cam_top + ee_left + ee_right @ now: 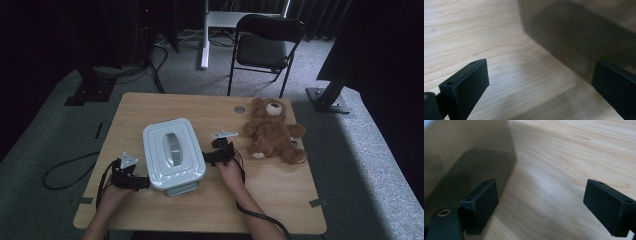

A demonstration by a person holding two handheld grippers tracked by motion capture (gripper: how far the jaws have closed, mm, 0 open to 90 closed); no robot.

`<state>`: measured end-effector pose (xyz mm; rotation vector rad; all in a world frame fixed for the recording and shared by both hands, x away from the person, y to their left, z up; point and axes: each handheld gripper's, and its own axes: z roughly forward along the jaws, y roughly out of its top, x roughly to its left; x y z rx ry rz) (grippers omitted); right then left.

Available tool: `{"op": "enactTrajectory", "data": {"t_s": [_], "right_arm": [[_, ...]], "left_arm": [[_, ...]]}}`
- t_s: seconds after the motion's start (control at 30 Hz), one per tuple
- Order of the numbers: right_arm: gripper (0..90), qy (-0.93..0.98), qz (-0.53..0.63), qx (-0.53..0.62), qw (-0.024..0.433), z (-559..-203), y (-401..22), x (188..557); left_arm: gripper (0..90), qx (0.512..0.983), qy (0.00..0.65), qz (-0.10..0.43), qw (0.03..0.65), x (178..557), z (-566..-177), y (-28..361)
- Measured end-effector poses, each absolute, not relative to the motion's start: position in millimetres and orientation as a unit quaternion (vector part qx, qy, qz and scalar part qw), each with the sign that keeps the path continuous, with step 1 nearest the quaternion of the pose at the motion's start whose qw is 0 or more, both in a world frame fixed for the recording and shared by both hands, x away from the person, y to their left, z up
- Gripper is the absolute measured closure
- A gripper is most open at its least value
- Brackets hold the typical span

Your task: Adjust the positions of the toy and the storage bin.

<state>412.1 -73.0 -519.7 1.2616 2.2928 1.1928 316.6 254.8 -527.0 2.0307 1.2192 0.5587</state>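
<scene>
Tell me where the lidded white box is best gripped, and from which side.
Probably at its two long side edges, one gripper from each side, low near the table. The lidded white box looks too wide for one pair of jaws, and its lid overhangs, giving a rim to catch under. The left gripper and right gripper already flank it with jaws open. The lid's centre handle suits lifting only the lid.

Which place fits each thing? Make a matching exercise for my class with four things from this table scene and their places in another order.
Things:
1. box
2. teddy bear
3. left hand-held gripper
4. chair

Places:
A. lying at the table's right side
B. on the floor beyond the table
C. open, at the box's left side
D. lid on, between the two hand-held grippers

Pairs: 1-D, 2-A, 3-C, 4-B
</scene>
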Motion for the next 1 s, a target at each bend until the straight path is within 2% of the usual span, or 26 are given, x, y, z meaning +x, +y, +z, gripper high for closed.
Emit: {"op": "enactTrajectory", "data": {"t_s": [0.37, 1.0], "right_arm": [[12.9, 0.805, 0.41, 0.416, 0.1, -525, -93, 411], [13.1, 0.803, 0.414, 0.408, 0.133, -529, -137, 382]], "left_arm": [[1.9, 0.797, 0.448, 0.215, 0.343, 310, -522, 231], [1.9, 0.814, 0.408, 0.194, 0.364, 296, -517, 193]]}}
